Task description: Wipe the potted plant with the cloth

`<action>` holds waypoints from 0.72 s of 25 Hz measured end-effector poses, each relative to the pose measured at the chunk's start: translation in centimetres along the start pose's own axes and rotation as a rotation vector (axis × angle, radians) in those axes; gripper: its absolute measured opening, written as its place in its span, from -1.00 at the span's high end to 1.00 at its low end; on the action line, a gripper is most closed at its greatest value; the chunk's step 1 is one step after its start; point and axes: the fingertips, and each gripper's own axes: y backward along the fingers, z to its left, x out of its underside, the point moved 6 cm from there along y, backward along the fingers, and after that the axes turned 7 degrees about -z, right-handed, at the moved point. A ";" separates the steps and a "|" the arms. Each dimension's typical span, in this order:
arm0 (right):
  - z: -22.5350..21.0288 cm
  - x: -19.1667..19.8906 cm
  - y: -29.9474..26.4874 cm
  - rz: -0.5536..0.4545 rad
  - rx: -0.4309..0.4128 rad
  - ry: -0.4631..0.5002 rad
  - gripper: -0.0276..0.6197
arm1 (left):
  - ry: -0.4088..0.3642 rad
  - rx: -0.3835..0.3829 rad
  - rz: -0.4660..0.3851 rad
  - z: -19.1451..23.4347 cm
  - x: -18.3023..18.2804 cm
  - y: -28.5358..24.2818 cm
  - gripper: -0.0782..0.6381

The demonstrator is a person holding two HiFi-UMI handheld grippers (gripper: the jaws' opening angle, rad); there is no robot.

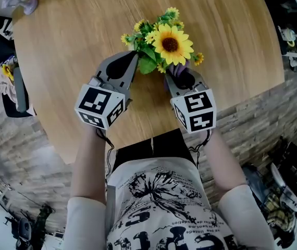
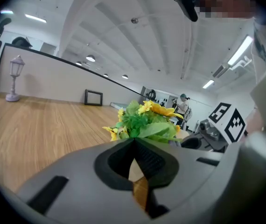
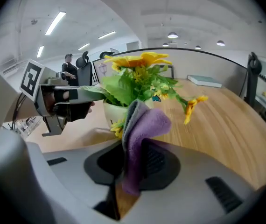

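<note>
The potted plant point(image 1: 169, 43), a big sunflower among small yellow blooms and green leaves, stands mid-table. Its white pot point(image 3: 112, 113) shows in the right gripper view. My left gripper point(image 1: 134, 55) reaches in from the plant's left. Its jaws are closed on the tip of a green leaf point(image 3: 95, 92), which stretches out sideways from the plant. My right gripper point(image 1: 172, 76) is at the plant's near right side, shut on a folded purple cloth point(image 3: 144, 129). The cloth point(image 1: 177, 69) sticks up between the jaws, just short of the pot and lower leaves.
The round wooden table point(image 1: 232, 46) ends close in front of the person. A small lamp figurine point(image 1: 21, 3) stands at the far left rim. A book point(image 3: 204, 80) lies on the table behind the plant. A chair point(image 1: 13, 92) is off the table's left side.
</note>
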 end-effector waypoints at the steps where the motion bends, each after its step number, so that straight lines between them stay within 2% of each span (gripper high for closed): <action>1: 0.4 0.1 0.0 0.002 -0.003 -0.012 0.68 | 0.009 0.005 -0.002 0.0 0.0 0.0 0.77; 5: 1.9 0.3 -0.1 0.011 -0.017 -0.023 0.68 | 0.024 0.027 -0.007 0.2 0.1 0.0 0.77; 12: 4.1 -0.2 -0.7 0.035 -0.062 -0.025 0.67 | -0.042 0.073 -0.014 0.2 0.2 0.0 0.77; 16: 5.7 -0.6 -1.3 0.050 -0.095 -0.016 0.67 | -0.103 0.085 0.007 0.1 0.1 0.0 0.77; 18: 6.4 -0.9 -1.6 0.057 -0.112 -0.021 0.67 | -0.109 0.088 0.011 0.0 0.1 0.0 0.77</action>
